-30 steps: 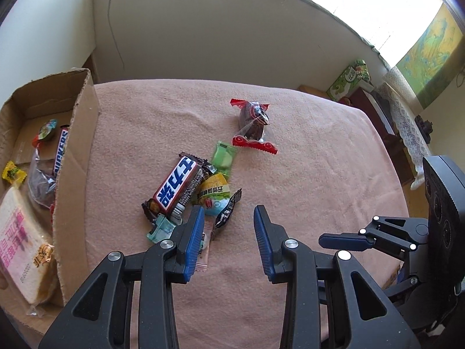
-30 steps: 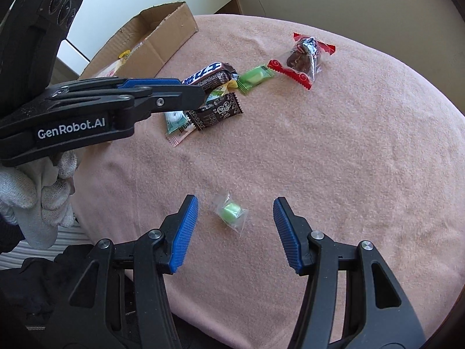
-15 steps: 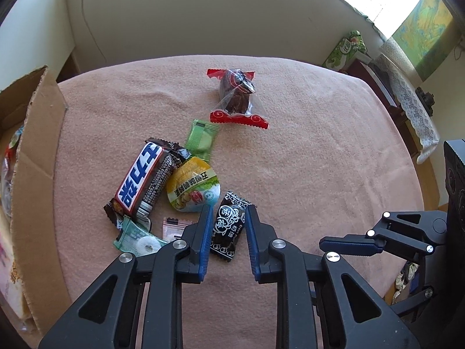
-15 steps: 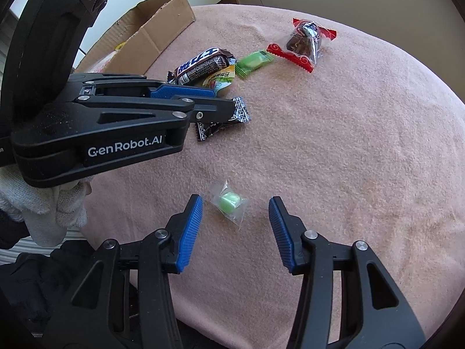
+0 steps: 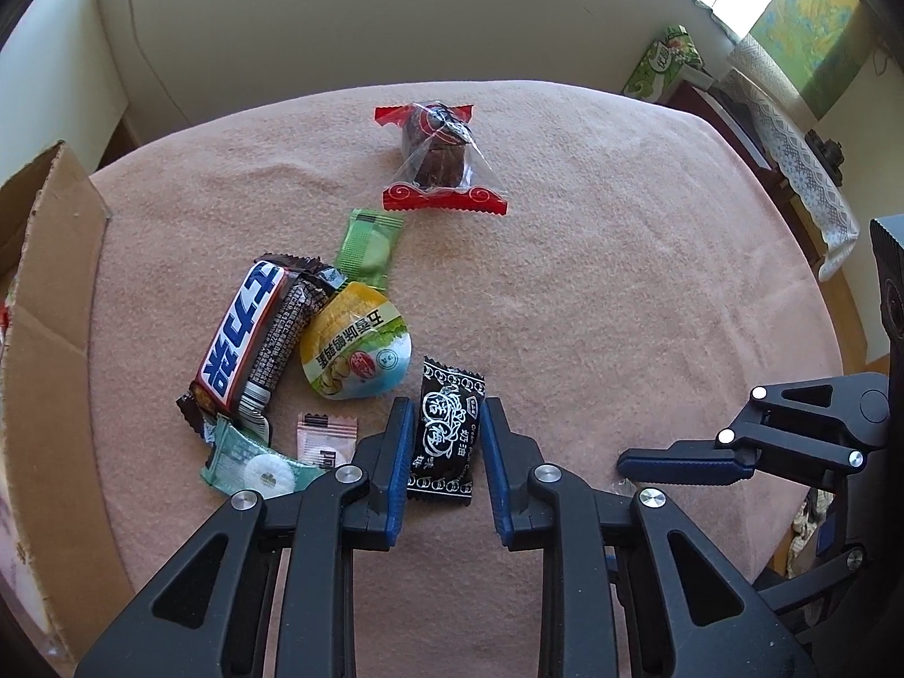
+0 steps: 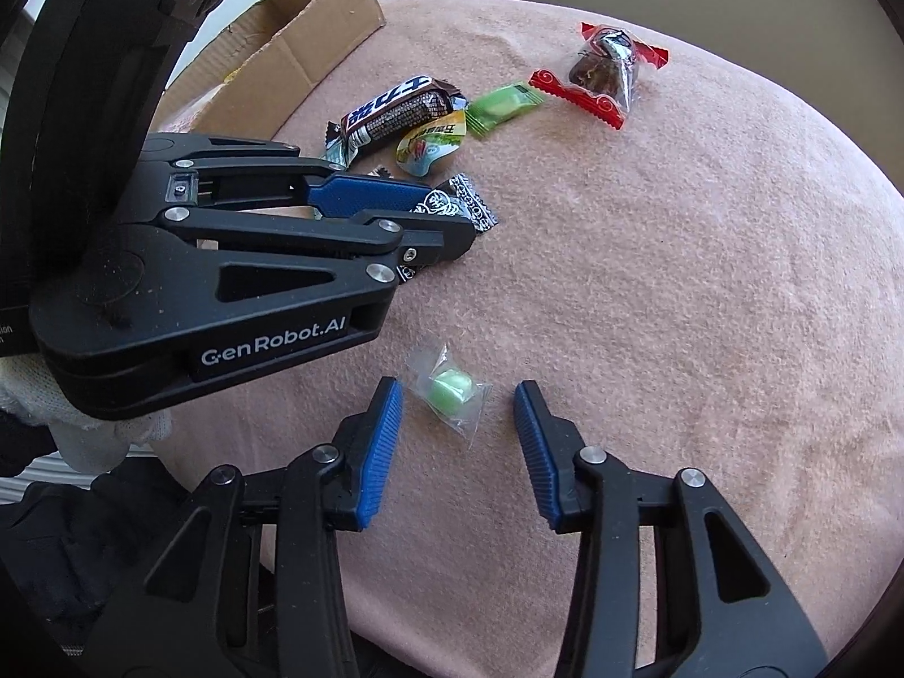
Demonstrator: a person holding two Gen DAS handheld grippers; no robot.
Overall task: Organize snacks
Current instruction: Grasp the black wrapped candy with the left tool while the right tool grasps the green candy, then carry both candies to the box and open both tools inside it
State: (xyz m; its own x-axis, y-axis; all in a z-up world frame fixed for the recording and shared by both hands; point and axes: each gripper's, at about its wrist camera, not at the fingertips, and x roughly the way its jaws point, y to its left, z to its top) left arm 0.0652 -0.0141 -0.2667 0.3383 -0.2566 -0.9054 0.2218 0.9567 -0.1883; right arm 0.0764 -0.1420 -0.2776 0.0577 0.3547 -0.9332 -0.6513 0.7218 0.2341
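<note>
My left gripper (image 5: pixel 445 424) straddles a black-and-white candy packet (image 5: pixel 446 432) on the pink cloth, blue pads close on both sides; I cannot tell if they press it. It also shows in the right wrist view (image 6: pixel 460 200). My right gripper (image 6: pixel 457 401) is open around a small clear-wrapped green candy (image 6: pixel 450 391). A Snickers bar (image 5: pixel 248 339), a round yellow-green pack (image 5: pixel 356 350), a green packet (image 5: pixel 370 246), a mint packet (image 5: pixel 254 463), a pink packet (image 5: pixel 326 438) and a red-ended cake wrapper (image 5: pixel 440 161) lie nearby.
An open cardboard box (image 5: pixel 51 305) stands at the table's left edge, with snacks inside. It also shows in the right wrist view (image 6: pixel 316 45). The table edge curves round at right, with furniture (image 5: pixel 791 130) beyond it.
My left gripper moved forward and right to the black candy packet and narrowed around it. My right gripper closed in a little around the green candy, still open.
</note>
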